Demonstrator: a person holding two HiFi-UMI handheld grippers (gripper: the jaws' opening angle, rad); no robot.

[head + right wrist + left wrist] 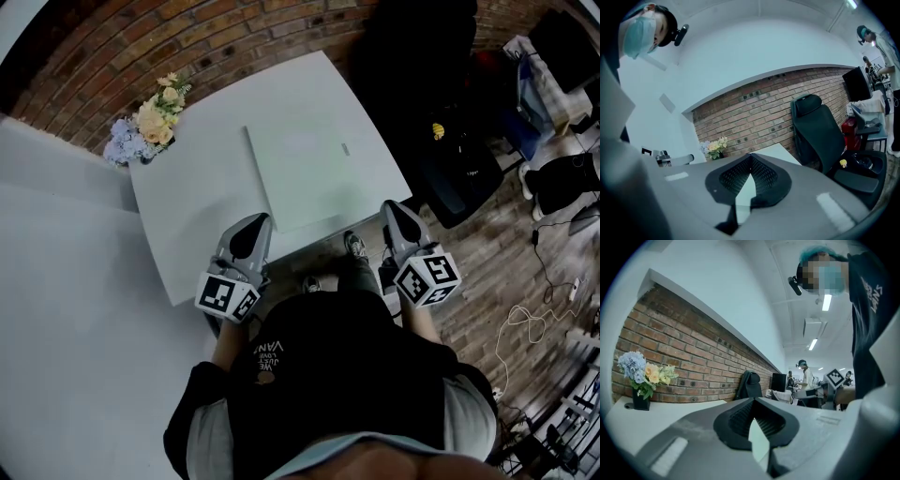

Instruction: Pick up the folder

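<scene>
Your left gripper (260, 223) is clenched on nothing, its tip by the near left corner of the folder (314, 173). Your right gripper (390, 208) is closed and empty too, just off the folder's near right corner. The folder lies flat on the white table (187, 225), towards the near edge. Its small label (345, 150) is too small to read. Flowers (150, 127) stand at the table's far left corner. Your shirt (319, 375) carries upside-down print, partly legible as "LOVE" and "VAN".

Dim, bluish, fisheye-warped, dark-vignetted edges
</scene>
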